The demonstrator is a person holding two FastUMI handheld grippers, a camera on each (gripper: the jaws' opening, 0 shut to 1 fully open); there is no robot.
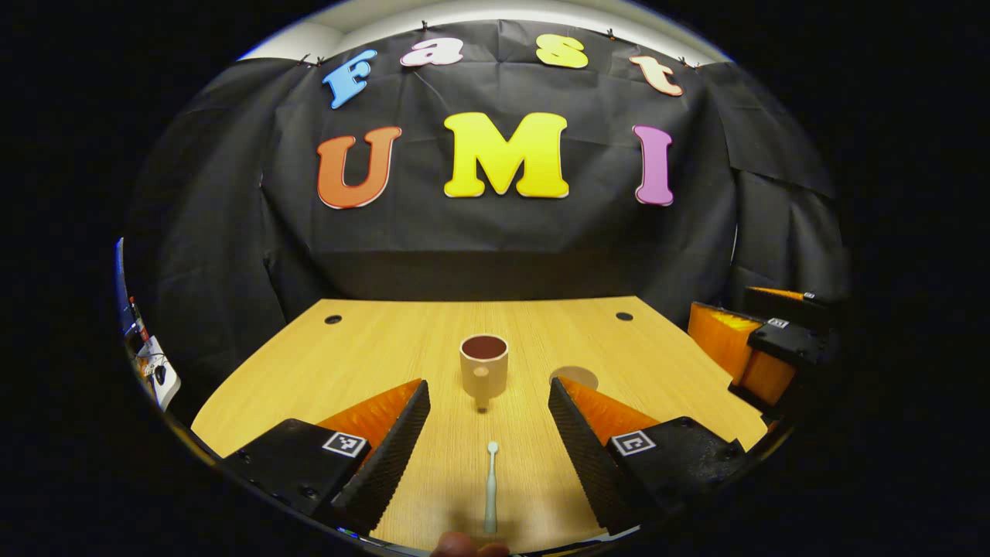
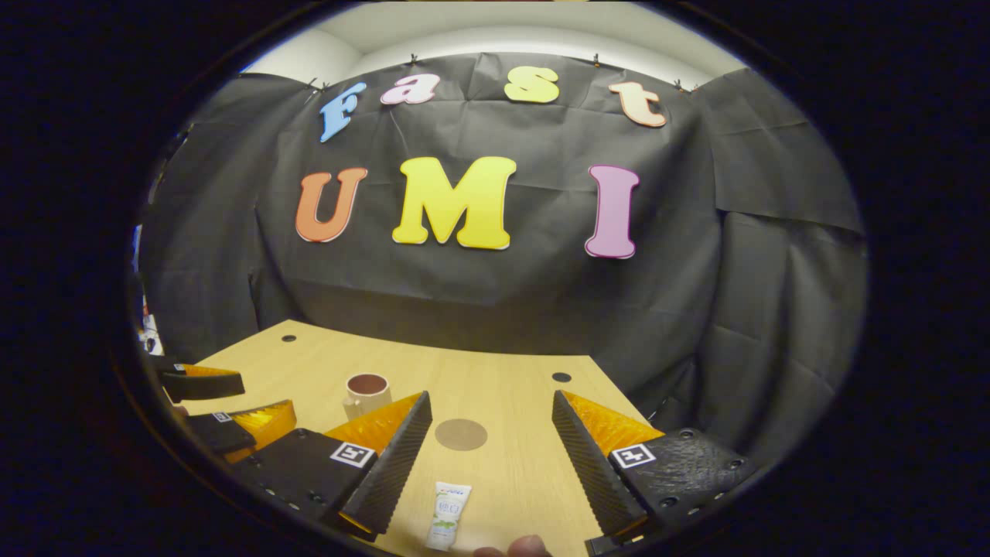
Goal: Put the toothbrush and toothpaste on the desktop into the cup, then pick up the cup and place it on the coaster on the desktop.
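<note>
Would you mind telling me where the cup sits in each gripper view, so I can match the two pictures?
Left gripper view: the cup stands at centre, on the desk beyond the open fingers.
Right gripper view: the cup stands left of centre, just beyond the left finger.
Shared landmark: the round coaster, to the cup's right in both.

You had the cup (image 1: 484, 367) upright mid-desktop (image 1: 325, 371), beige outside, dark brown inside, handle facing the near edge. The toothbrush (image 1: 491, 483) was pale, flat on the desktop near the near edge, head pointing at the cup, apart from it. The coaster (image 2: 461, 434), a round brown disc, lay right of the cup. The toothpaste (image 2: 448, 514), a small white tube, lay flat by the near edge, just short of the coaster.
</note>
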